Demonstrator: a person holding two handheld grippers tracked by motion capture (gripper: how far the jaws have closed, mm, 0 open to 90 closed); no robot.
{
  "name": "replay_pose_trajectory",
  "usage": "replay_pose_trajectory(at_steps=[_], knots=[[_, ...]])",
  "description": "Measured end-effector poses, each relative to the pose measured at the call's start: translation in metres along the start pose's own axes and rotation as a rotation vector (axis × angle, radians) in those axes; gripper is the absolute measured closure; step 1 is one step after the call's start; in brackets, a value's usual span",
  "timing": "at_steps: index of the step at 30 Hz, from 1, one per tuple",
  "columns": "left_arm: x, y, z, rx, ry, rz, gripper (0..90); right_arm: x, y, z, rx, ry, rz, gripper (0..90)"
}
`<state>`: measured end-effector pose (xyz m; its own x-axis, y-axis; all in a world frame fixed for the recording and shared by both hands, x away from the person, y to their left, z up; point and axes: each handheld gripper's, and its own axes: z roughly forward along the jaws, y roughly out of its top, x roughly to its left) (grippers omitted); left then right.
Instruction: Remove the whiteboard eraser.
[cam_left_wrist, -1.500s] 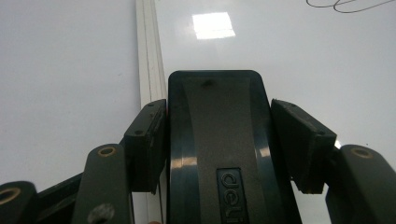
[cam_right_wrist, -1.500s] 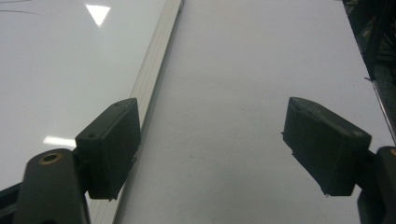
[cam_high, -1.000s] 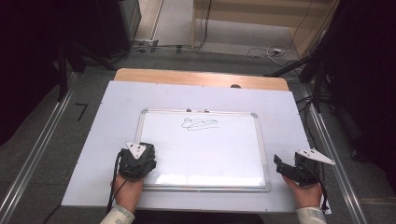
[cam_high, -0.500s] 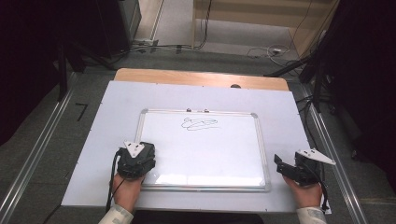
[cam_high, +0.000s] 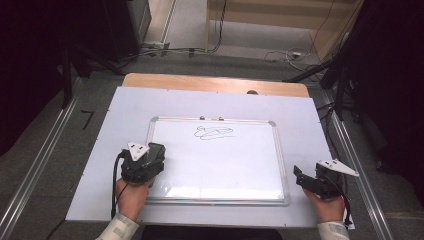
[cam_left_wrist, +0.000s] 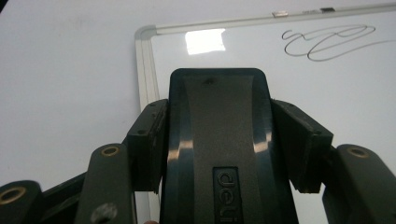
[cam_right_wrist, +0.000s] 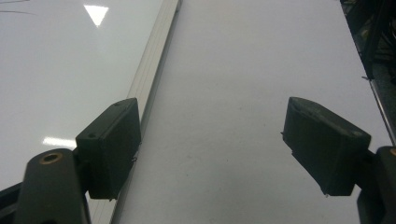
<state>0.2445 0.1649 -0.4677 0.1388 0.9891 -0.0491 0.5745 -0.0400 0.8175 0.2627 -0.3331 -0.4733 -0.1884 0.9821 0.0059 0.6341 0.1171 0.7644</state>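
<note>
Clamped between the jaws of the left gripper (cam_high: 150, 155) is a black whiteboard eraser (cam_left_wrist: 219, 140), held across its width with one pad pressed against each long side, as is seen in the left gripper view. The eraser is carried over the near left part of the whiteboard (cam_high: 250, 170), close inside its left frame, and whether its underside touches the board cannot be told. The scribble (cam_high: 214, 132) to be wiped is drawn ahead of the gripper and off toward its right, near the far edge of the board. The eraser is judged to be light and stiff, with a glossy moulded plastic back that could slip under a weak pinch; a hold at the waisted middle of the sides, as taken now, is judged the safest, since the felt face is left free underneath. The right gripper (cam_high: 307, 177) is held with its jaws spread wide and nothing between them, over the white table cover (cam_high: 310, 120) just beyond the right frame of the whiteboard. The board itself is judged flat, smooth and liable to slide when rubbed, so steadying at its frame may be needed.
</note>
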Motion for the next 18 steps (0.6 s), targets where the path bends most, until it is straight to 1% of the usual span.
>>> replay_pose_trajectory(at_steps=[1,3,9,13,18], knots=[[0.001,0.004,0.001,-0.007,-0.004,-0.003,41.1,0.000,0.000,0.000,0.000,0.001,-0.001,18.0],[0.001,0.007,0.001,-0.012,-0.003,-0.004,41.1,0.000,0.000,0.000,0.000,0.001,0.000,18.0],[0.002,0.011,0.005,-0.006,-0.009,-0.003,41.0,0.000,0.001,0.002,0.002,0.006,-0.001,18.2],[0.001,0.014,0.009,-0.001,-0.023,0.005,41.0,0.002,0.002,0.004,0.005,0.009,-0.008,18.3],[-0.001,0.016,0.012,-0.001,-0.029,0.009,41.0,0.002,0.002,0.004,0.002,0.009,-0.007,18.3]])
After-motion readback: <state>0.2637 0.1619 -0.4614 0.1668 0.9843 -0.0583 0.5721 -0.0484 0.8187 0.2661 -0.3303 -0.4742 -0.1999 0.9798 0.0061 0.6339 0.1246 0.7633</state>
